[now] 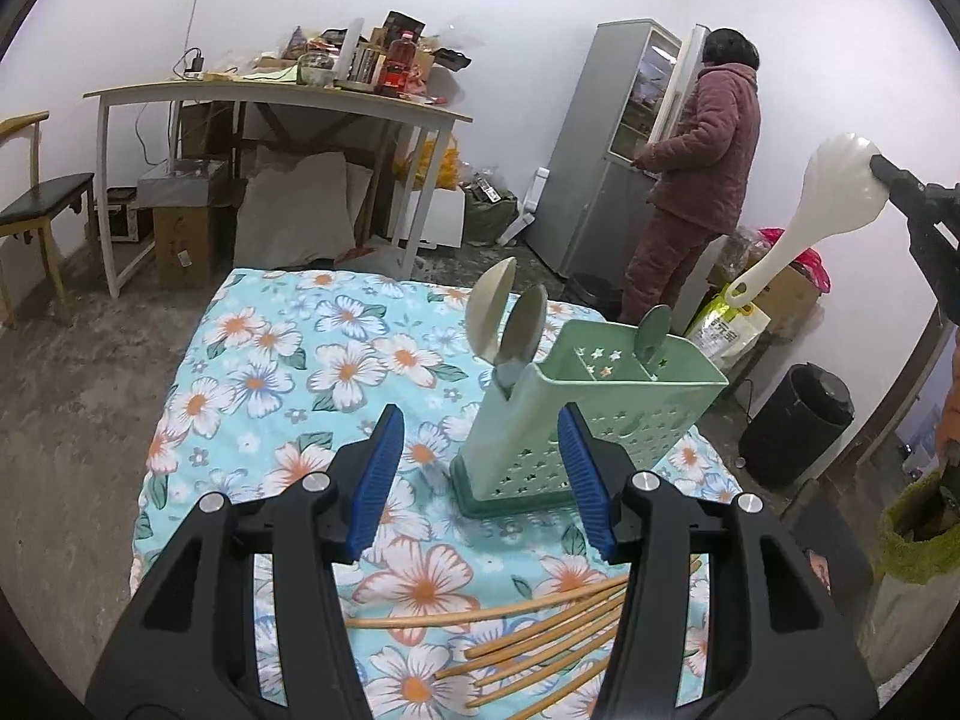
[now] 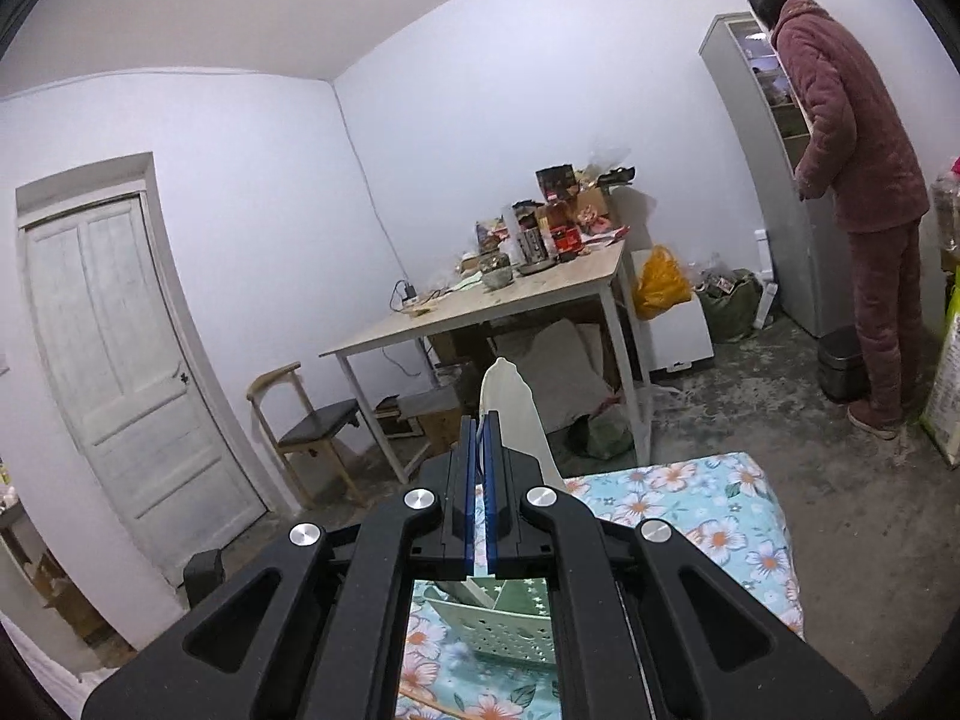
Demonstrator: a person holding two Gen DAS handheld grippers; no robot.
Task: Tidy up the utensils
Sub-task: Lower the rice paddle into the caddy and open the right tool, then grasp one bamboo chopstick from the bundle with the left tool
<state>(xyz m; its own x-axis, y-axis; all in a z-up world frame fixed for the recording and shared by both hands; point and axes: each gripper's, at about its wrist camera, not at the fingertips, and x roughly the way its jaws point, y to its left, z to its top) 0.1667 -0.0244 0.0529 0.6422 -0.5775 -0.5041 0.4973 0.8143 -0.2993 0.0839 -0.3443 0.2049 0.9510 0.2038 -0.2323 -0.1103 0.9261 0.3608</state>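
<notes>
Utensil holder [image 1: 576, 414]: pale green, perforated with stars, stood upright on the floral cloth just beyond the open left gripper [image 1: 480, 480].
Spoons in holder [image 1: 510, 318]: three held bowl-up, two in the left compartment, one at the far right.
White rice paddle [image 1: 822, 204]: clamped by its blade in the right gripper [image 2: 480, 426], handle hanging down above the holder.
Chopsticks [image 1: 540, 642]: bamboo, fanned flat beneath the left gripper.

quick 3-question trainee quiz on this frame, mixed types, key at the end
1. True or false: the left gripper is shut on the chopsticks.
2. What does the right gripper hold? A) white spoon B) chopstick C) nothing
3. Fill in: spoons stand in the green ____ on the floral cloth.

Key: 1 false, it is open and empty, with the chopsticks lying on the cloth. 2 A. 3 holder.
</notes>
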